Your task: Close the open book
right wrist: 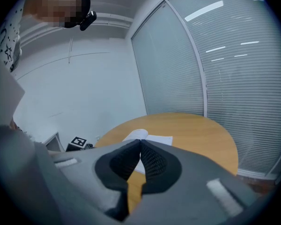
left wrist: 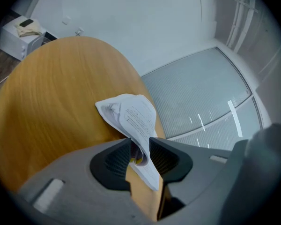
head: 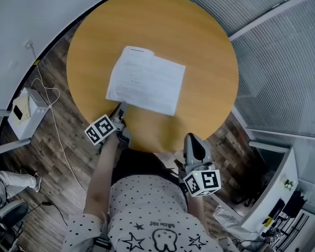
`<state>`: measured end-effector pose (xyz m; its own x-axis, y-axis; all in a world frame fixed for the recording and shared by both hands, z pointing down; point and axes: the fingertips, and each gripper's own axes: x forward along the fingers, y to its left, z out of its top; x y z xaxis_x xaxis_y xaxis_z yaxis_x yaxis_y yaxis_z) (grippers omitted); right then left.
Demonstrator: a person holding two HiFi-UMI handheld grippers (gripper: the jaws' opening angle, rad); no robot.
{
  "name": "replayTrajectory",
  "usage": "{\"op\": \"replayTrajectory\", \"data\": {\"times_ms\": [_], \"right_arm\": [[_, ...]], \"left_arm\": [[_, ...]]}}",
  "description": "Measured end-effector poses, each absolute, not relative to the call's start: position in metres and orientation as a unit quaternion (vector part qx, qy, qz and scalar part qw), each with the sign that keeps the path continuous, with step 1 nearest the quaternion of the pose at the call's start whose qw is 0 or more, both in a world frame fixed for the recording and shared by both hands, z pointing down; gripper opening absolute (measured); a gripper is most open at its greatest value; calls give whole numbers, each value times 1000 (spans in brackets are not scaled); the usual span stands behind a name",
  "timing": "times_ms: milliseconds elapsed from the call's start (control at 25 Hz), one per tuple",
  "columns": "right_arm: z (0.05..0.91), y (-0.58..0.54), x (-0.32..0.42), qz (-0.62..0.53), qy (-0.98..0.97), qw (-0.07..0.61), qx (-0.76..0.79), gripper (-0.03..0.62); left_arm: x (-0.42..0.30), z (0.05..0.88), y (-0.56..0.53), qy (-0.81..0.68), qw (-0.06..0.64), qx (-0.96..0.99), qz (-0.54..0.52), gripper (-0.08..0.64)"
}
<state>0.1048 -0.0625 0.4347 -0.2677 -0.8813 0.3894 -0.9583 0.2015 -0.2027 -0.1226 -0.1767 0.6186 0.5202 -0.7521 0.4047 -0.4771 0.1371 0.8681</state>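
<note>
An open book (head: 146,80) with white printed pages lies in the middle of a round wooden table (head: 199,46). My left gripper (head: 121,109) is at the book's near left corner. In the left gripper view its jaws (left wrist: 140,143) are shut on a curled bundle of the book's pages (left wrist: 133,114), which lift off the table (left wrist: 51,93). My right gripper (head: 192,140) hovers at the table's near edge, apart from the book. Its jaws (right wrist: 140,144) are shut with nothing between them, and the book (right wrist: 154,138) lies beyond them.
A white box (head: 26,112) with a cable stands on the wooden floor left of the table. Window blinds (head: 283,62) run along the right side. A white wall (left wrist: 131,27) is behind the table. Someone's shoe and leg (head: 13,180) show at the lower left.
</note>
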Motion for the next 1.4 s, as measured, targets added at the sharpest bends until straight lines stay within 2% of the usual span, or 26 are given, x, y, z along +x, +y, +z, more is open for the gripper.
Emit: {"op": "replayTrajectory", "data": {"times_ms": [560, 1120, 1400], "right_arm": [[435, -74, 107, 208, -772, 101, 592, 5], [438, -92, 115, 217, -763, 99, 601, 5], [439, -90, 119, 219, -759, 101, 605, 3]], "left_arm": [[-120, 640, -197, -456, 642, 594, -164, 167], [-150, 645, -222, -483, 625, 580, -196, 166], [-150, 628, -221, -451, 609, 604, -248, 50]]}}
